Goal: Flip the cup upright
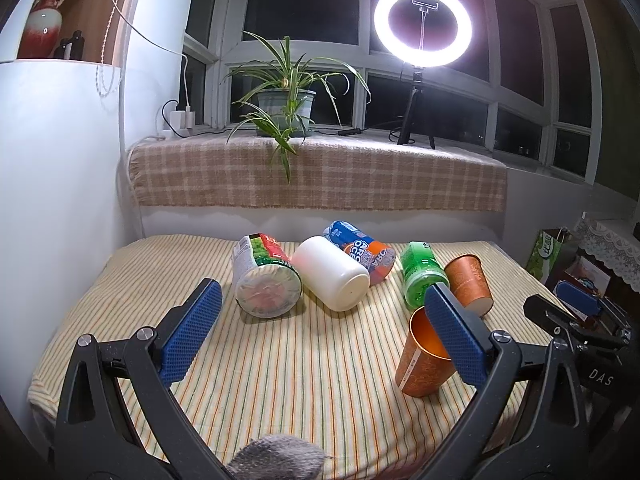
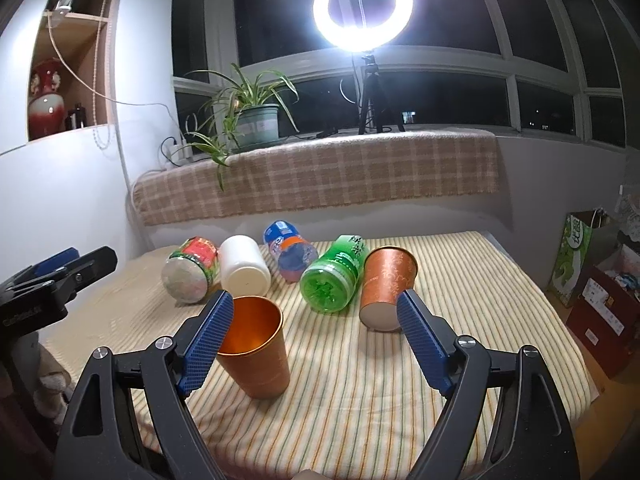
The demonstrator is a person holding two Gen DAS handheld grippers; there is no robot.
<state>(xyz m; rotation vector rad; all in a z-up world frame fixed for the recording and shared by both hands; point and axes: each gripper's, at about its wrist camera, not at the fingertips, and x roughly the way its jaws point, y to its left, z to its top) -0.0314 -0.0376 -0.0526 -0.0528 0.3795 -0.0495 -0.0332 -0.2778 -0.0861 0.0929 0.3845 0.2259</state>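
Both jaws are standing spread wide, pinching nothing, hovering over the striped cloth (image 2: 460, 280).

I'm seeing one copper cup (image 2: 256, 348) sitting upright at the near side, just beside the right gripper's (image 2: 316, 340) left pad, while a second copper cup (image 2: 386, 286) is lying on its side farther right, touching the green bottle (image 2: 334, 274). The left gripper (image 1: 320, 332) is idling nearby. I'm judging that reaching for the lying cup risks clipping the upright one over, or rolling the bottle.

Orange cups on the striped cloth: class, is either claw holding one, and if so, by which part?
Nothing is held. Both the left claw and right claw are open; the upright cup stands free and the lying cup is untouched.
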